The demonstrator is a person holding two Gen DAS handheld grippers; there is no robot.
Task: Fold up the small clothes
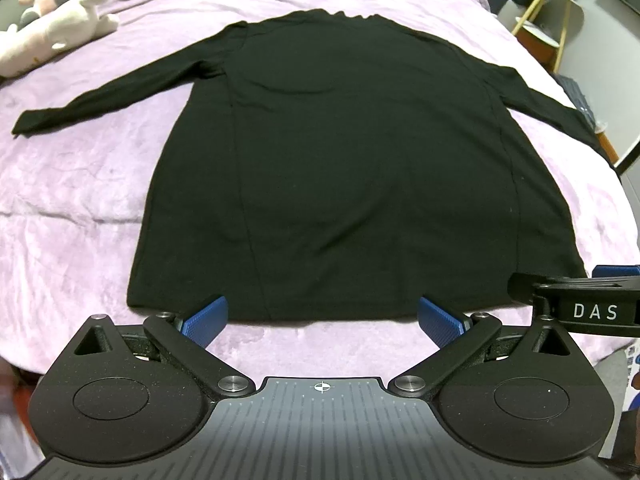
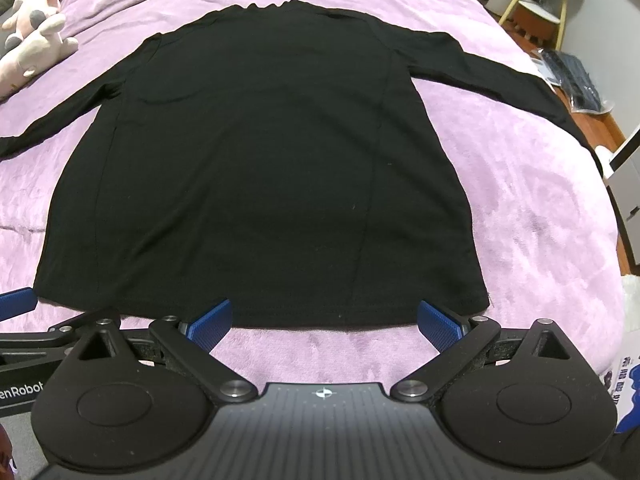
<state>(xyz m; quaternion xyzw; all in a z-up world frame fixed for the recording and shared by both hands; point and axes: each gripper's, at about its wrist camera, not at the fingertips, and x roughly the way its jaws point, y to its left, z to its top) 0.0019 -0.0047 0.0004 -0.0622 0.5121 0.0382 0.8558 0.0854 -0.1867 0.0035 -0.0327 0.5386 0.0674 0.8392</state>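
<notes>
Black long-sleeved shirt (image 1: pixel 340 160) lies flat, sleeves spread.

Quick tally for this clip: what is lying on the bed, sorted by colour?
Black: 1, long-sleeved shirt
Pink and white: 1, plush toy
Purple: 1, blanket covering the bed
Total: 3

A bed (image 1: pixel 80 184) is being covered by a lilac blanket (image 2: pixel 520 200) — plush toys (image 1: pixel 52 20) are being left lying at its far left corner.
</notes>
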